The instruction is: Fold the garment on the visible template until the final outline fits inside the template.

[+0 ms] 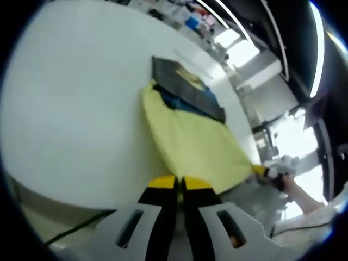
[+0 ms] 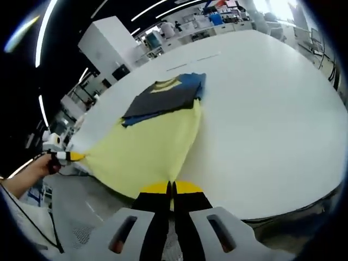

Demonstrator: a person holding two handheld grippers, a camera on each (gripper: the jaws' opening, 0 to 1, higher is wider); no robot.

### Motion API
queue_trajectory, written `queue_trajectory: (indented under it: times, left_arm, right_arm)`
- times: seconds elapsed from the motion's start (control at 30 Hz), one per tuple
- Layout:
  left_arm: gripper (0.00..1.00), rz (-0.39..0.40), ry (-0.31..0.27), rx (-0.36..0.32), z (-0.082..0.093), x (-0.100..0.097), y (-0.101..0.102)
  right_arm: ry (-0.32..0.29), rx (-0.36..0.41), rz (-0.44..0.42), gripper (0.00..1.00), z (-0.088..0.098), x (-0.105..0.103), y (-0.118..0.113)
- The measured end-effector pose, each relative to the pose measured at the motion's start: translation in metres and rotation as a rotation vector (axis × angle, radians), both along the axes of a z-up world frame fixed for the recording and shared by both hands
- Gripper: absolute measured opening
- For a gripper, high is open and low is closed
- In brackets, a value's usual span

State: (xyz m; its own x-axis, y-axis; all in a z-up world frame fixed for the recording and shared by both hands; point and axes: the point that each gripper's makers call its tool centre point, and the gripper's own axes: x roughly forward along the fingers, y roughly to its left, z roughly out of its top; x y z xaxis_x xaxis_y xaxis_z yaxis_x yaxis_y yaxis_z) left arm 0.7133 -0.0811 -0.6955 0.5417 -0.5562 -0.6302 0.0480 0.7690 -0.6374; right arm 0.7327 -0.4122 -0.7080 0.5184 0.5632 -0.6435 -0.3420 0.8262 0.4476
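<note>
Your left gripper [image 1: 180, 184] has its yellow-tipped jaws pressed together on the near hem of the yellow shirt [image 1: 193, 138], pinching that corner just off the table edge [image 1: 81, 198]. Your right gripper [image 2: 171, 187] is likewise clamped on the shirt's other hem corner, jaws together with the cloth drawn taut between the two. In the left gripper view your right hand [image 1: 291, 182] wraps the far gripper beyond the shirt's corner, and in the right gripper view your left hand [image 2: 38, 168] grips the other one, forearm reaching in from the side.
</note>
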Motion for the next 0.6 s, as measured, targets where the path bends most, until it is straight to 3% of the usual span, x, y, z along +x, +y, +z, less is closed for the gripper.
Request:
queue_trajectory:
  times: [0.6]
  left_arm:
    - [0.0, 0.009, -0.029, -0.065, 0.046, -0.04, -0.01]
  right_arm:
    - [0.018, 0.097, -0.041, 0.02, 0.03, -0.04, -0.007]
